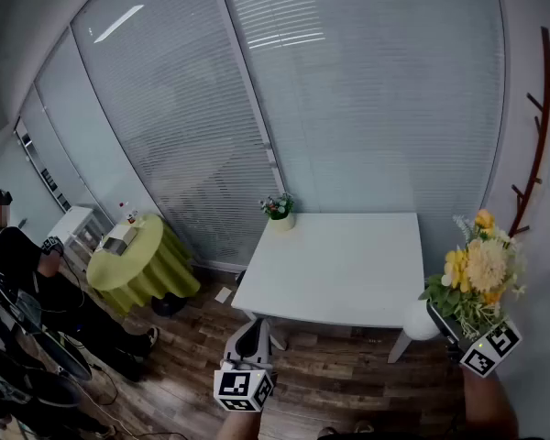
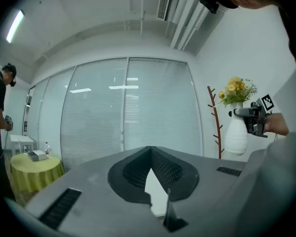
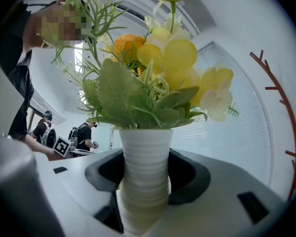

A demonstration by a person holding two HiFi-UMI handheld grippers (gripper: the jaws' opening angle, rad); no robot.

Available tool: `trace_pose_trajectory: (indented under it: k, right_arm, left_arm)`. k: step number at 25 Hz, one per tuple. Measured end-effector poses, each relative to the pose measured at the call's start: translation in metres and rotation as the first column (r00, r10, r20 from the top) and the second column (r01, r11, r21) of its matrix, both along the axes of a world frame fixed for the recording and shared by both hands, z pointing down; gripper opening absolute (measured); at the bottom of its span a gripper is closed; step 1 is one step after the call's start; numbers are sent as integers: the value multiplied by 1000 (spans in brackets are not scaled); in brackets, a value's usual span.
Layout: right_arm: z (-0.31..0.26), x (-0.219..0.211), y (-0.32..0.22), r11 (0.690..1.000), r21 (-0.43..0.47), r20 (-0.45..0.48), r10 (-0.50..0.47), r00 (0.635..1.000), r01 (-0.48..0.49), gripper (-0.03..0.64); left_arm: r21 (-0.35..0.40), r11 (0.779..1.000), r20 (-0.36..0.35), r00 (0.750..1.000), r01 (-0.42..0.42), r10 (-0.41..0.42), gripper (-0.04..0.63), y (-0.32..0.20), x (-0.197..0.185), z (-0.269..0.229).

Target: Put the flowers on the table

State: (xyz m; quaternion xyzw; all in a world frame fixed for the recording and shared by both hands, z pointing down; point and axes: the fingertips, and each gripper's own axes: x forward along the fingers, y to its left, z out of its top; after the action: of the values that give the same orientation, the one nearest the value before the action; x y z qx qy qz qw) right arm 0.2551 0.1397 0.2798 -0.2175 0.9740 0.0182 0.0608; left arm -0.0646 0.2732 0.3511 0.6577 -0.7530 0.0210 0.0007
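A white ribbed vase with yellow and orange flowers stands upright between the jaws of my right gripper, which is shut on its neck. In the head view the flowers and the vase hang at the lower right, just off the near right corner of the white square table, with the right gripper beside them. My left gripper hovers low in front of the table's near left corner. Its jaws meet at the tips and hold nothing.
A small potted plant sits on the table's far left corner. A round table under a green cloth and a person in black are at the left. A red-brown branch-shaped rack is on the right wall. Glass walls with blinds stand behind.
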Motion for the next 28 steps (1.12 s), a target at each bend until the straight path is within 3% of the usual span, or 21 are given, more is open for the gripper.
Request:
trace_pose_trajectory:
  k: [13, 19, 22, 28]
  right_arm:
    - [9, 1, -7, 1000, -9, 27, -11, 1000, 11, 256]
    - [11, 2, -11, 997, 5, 20, -73, 997, 73, 256]
    - [17, 10, -25, 996, -6, 8, -90, 996, 90, 256]
    - [25, 17, -63, 998, -13, 2, -63, 998, 63, 256]
  left_arm:
    - [17, 999, 19, 999, 41, -41, -5, -3, -8, -3]
    - [-15, 998, 7, 999, 53, -53, -5, -6, 14, 22]
    - [-51, 997, -13, 998, 54, -55, -5, -17, 26, 36]
    - [-29, 999, 26, 999, 43, -42, -5, -57, 25, 20]
